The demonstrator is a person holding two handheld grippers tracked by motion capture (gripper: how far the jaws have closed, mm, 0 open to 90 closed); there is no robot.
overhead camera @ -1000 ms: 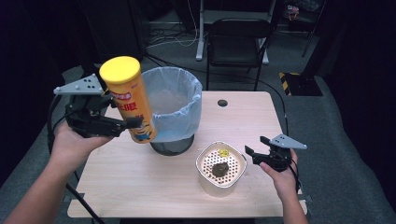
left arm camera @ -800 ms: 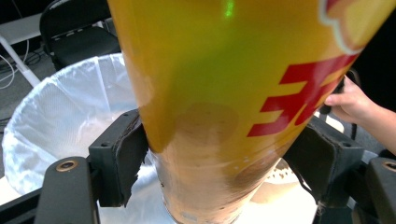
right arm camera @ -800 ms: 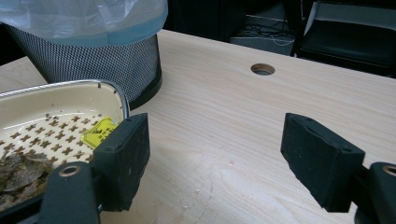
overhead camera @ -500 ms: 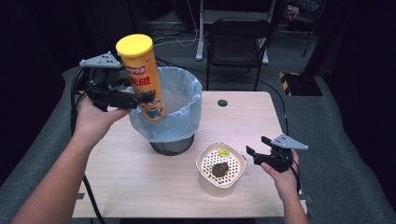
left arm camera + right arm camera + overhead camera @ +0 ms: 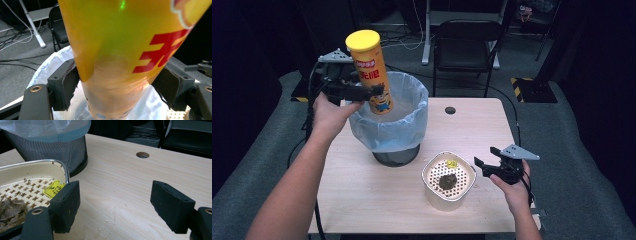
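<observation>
A tall yellow chip can [image 5: 370, 71] with a yellow lid is held upright over the rim of a mesh bin lined with a pale blue bag [image 5: 392, 122]. My left gripper [image 5: 357, 91] is shut on the can's middle; up close in the left gripper view the can [image 5: 120, 55] sits between both pads. My right gripper [image 5: 484, 167] rests open at the right of the table, just right of a cream strainer bowl [image 5: 430, 187]. The bowl [image 5: 32, 166] holds a dark clump of scraps [image 5: 447, 180] and a small yellow tag [image 5: 53, 188]. Nothing lies between the right gripper's [image 5: 116, 202] fingers.
The light wooden table [image 5: 362, 200] has a round cable hole [image 5: 450, 110] behind the bin. A black chair [image 5: 464, 47] stands beyond the far edge. Cables lie on the grey floor [image 5: 592, 165] around the table.
My left gripper has lifted the chip can up and to the right, from beside the bin to above its rim. The right gripper has stayed in place.
</observation>
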